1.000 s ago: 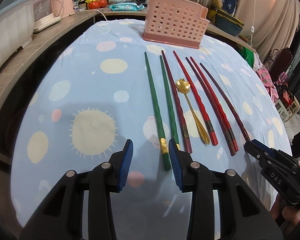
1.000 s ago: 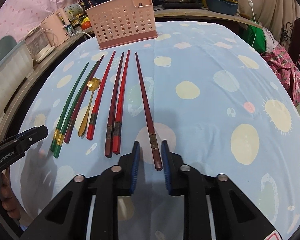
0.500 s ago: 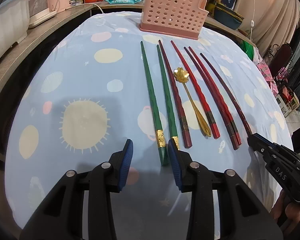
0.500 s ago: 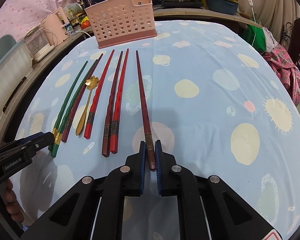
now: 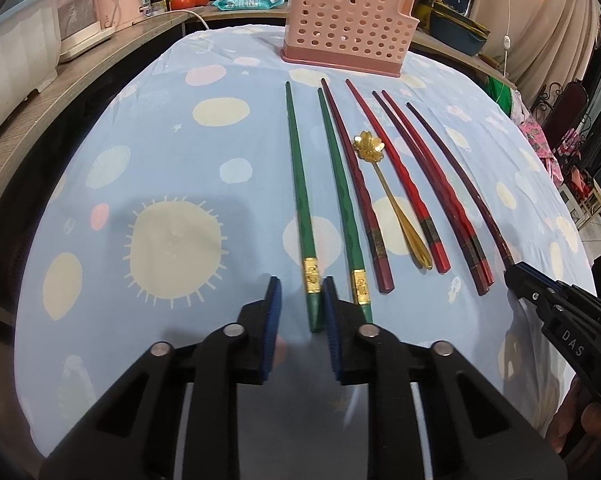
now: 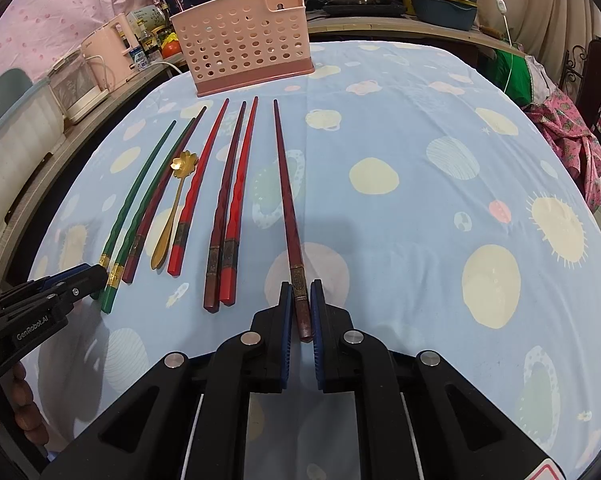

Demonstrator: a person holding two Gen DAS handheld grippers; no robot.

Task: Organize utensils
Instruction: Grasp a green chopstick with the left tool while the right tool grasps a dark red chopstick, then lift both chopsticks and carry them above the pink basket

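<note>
Several chopsticks lie side by side on the blue spotted cloth in front of a pink perforated basket (image 5: 344, 36). The two at the left are green, and a gold flower spoon (image 5: 384, 184) lies among the red ones. My left gripper (image 5: 300, 292) straddles the near end of the leftmost green chopstick (image 5: 300, 184). Its jaws are closing, with a gap still showing on the left side. My right gripper (image 6: 300, 294) is shut on the near end of the rightmost dark red chopstick (image 6: 286, 184), which lies flat on the cloth.
A wooden counter (image 5: 60, 80) runs along the left with a white appliance and a pink kettle on it. Pots and a blue dish stand behind the basket (image 6: 244, 56). The cloth's right half (image 6: 440, 200) carries no utensils. A person's fingers (image 6: 24, 408) hold the left gripper.
The left gripper's jaws have narrowed around the green chopstick's end. The right gripper's jaws have shut on the dark red chopstick. Neither hand has shifted much.
</note>
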